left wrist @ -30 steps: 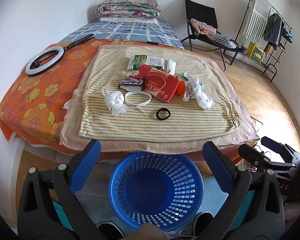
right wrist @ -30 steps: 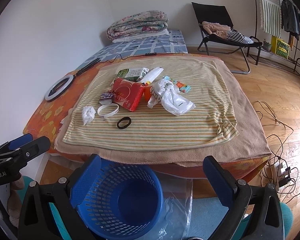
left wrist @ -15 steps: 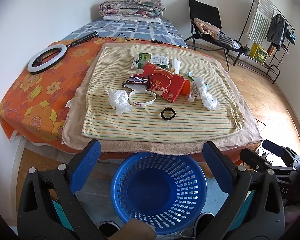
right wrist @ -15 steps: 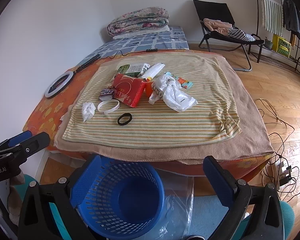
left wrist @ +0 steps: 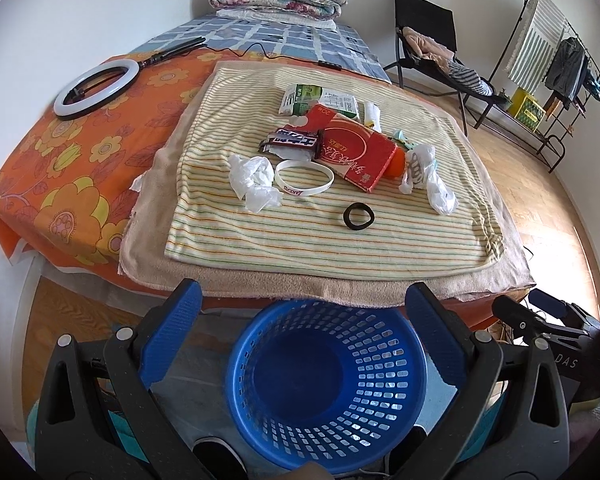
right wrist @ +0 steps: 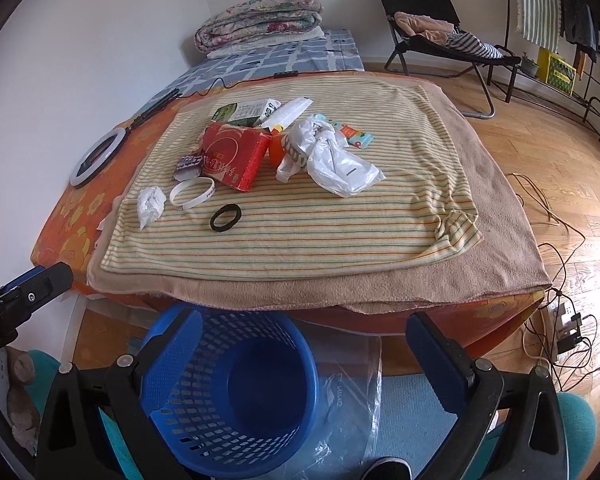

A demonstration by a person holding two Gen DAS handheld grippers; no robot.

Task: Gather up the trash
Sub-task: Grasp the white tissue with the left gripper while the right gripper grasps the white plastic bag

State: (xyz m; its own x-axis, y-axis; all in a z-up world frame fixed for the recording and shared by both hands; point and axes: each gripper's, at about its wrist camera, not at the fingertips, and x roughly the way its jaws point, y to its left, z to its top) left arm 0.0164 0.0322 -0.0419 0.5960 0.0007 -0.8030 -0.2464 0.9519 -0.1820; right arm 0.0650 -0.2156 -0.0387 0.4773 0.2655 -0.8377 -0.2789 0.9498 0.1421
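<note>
L wrist view: left tool [left wrist: 304,300] spread wide, nothing held, above blue basket [left wrist: 328,436] at bottom centre. Red box [left wrist: 350,148] mid-frame on the bed's striped towel [left wrist: 300,236], long axis running upper left to lower right.

R wrist view: right tool [right wrist: 304,332] wide, empty; basket [right wrist: 220,432] lower left; crumpled plastic bag [right wrist: 336,160] centre frame.
</note>
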